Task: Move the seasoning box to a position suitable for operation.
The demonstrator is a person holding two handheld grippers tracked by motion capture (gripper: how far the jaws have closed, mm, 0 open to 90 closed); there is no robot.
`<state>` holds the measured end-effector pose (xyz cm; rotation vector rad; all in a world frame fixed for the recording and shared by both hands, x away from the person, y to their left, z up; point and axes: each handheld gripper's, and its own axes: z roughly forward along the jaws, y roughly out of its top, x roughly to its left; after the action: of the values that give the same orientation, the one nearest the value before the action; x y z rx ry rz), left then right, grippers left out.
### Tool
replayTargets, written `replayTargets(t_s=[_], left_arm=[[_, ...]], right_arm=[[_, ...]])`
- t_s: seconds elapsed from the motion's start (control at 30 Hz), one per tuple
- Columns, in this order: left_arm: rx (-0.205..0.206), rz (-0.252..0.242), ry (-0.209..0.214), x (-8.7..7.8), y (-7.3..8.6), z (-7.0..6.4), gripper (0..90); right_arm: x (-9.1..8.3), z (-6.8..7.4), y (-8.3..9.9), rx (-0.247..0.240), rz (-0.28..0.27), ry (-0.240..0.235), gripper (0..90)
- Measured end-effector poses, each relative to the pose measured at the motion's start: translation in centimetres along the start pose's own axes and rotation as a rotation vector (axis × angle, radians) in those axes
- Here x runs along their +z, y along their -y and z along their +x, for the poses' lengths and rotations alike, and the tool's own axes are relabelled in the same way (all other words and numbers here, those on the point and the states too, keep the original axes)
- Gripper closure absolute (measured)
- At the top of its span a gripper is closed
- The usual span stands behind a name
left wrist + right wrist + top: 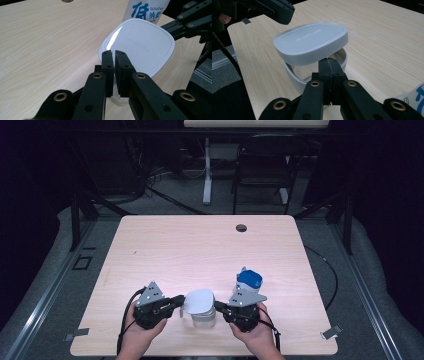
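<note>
Near your edge of the table [165,245], the container [204,316] sits between your two grippers, its lid [200,301] tilted above it. Your left gripper [179,303] is at its left, your right gripper [219,308] at its right. The bag [249,279] lies just behind your right gripper.

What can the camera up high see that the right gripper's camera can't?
Only the high view takes in both hands, the blue cap of the salt bag, the dark hole in the table, a chair and the floor beyond. Only the right gripper view looks under the lifted white lid into the clear container, whose rim the right gripper pinches. Both share the lid, the container, the table and the left gripper.
</note>
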<state>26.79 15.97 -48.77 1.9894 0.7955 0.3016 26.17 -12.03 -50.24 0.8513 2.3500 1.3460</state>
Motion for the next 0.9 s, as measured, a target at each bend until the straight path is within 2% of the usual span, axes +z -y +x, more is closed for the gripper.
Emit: replayTargets(t_s=[0.47,0.63,0.9], left_arm=[[-0.028,-0.007,-0.017,-0.9,0.6,1.0,80.4],[-0.040,-0.002,-0.030,-1.1,0.7,1.2,74.0],[-0.070,-0.022,-0.036,-1.7,0.8,1.9,66.9]], right_arm=[[-0.2,0.2,-0.5,-0.009,-0.007,-0.005,89.9],[-0.3,0.4,-0.7,-0.008,-0.016,-0.008,89.7],[-0.5,0.5,-1.3,-0.016,-0.018,-0.011,89.5]])
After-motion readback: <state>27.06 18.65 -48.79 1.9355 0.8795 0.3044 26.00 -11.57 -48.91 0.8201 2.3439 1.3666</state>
